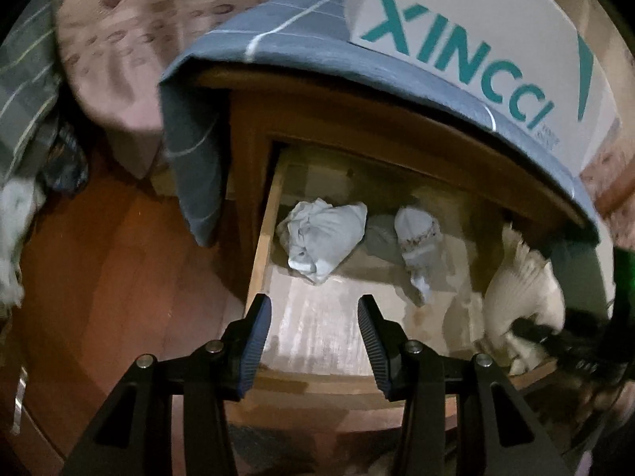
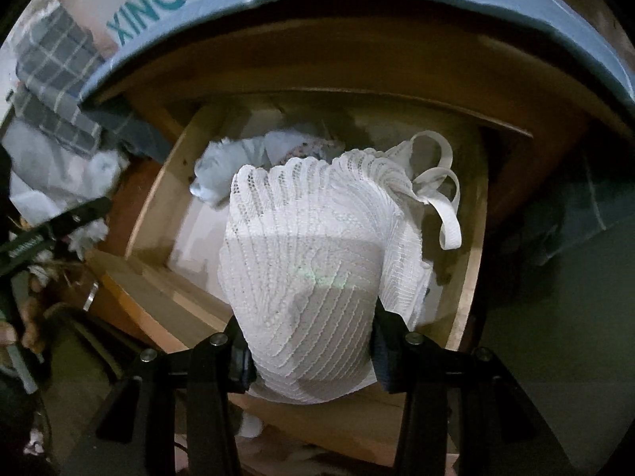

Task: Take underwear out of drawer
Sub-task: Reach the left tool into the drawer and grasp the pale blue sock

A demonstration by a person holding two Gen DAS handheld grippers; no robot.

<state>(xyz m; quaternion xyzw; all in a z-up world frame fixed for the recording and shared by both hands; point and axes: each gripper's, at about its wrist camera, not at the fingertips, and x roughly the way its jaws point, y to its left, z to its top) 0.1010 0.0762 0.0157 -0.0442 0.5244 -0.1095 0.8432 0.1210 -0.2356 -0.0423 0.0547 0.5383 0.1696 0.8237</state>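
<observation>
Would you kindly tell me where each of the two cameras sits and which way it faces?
Left wrist view: sits on the left tongs, looking down into the open drawer at a pale blue bundle; its own open fingers show, and the right tongs at the edge.
Right wrist view: sits on the right tongs, facing the same drawer, mostly filled by the white lace garment they grip.
Shared: drawer, blue bundle, lace garment, XINCCI box.

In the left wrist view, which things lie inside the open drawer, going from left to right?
Light blue crumpled garment → pale garment with patterned trim → white lace garment, held at the right edge by the right gripper.
</observation>
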